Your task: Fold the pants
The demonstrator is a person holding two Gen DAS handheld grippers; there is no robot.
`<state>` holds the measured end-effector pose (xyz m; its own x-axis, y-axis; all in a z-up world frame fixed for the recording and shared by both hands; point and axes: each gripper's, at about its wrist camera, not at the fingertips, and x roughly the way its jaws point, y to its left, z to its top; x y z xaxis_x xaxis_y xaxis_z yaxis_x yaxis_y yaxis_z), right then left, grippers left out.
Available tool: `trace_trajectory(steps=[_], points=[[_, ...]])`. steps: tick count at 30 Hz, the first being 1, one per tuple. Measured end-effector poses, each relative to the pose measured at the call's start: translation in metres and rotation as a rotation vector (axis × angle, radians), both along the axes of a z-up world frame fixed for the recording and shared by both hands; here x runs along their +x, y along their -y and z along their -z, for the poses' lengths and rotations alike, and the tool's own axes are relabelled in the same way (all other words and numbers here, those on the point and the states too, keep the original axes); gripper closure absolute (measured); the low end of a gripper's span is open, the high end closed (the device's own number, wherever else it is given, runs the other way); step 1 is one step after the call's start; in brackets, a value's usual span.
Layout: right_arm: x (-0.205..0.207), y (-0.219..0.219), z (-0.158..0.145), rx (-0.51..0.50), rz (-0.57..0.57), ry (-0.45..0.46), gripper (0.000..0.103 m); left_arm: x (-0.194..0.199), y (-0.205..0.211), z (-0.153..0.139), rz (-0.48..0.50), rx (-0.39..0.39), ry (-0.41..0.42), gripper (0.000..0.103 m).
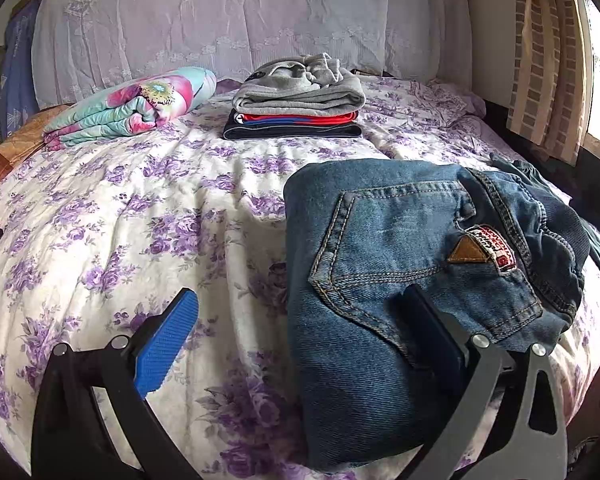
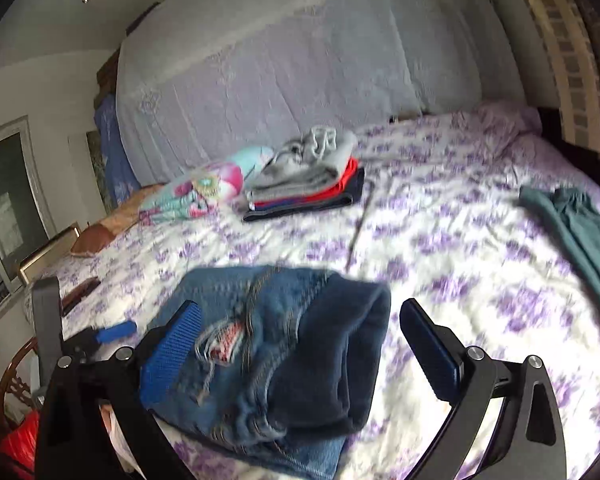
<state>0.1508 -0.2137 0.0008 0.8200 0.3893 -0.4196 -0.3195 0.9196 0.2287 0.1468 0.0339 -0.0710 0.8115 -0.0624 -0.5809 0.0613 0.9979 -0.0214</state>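
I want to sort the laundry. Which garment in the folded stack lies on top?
The grey fleece garment lies on top of the stack; under it are a red layer and a dark navy one on the bed.

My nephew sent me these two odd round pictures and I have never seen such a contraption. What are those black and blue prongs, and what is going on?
Those prongs are two hand-held grippers; a person carries one in each hand. Each picture comes from a wide-angle camera on one gripper, looking along its fingers. The left gripper and the right gripper both stand open, holding nothing. Between them on the flowered bedspread lie folded blue jeans. Farther back sit a stack of folded clothes and a rolled floral quilt. Green pants lie to the right.
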Motion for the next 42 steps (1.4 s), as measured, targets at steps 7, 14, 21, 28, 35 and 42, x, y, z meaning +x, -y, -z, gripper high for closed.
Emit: trace_trajectory(steps=[7, 14, 21, 28, 35, 42], points=[[0.063, -0.056, 0.034, -0.33, 0.0, -0.169, 0.003, 0.0, 0.0, 0.0, -0.001, 0.001, 0.002, 0.004], [0.028, -0.052, 0.023, -0.359, 0.023, -0.054, 0.003, 0.0, -0.003, 0.002, 0.003, -0.014, -0.007, 0.004], [-0.01, -0.045, 0.036, -0.398, -0.011, -0.052, 0.003, 0.0, -0.004, 0.003, 0.005, -0.029, -0.007, 0.004], [0.01, -0.007, 0.072, -0.026, -0.095, -0.219, 0.003, 0.002, -0.009, -0.001, 0.027, -0.079, -0.046, 0.004], [0.007, -0.006, 0.073, -0.001, -0.099, -0.208, 0.003, 0.005, -0.022, -0.078, 0.056, -0.176, 0.053, 0.004], [0.006, -0.006, 0.074, 0.005, -0.099, -0.205, 0.003, 0.097, 0.051, -0.017, 0.166, 0.078, -0.208, 0.004]])
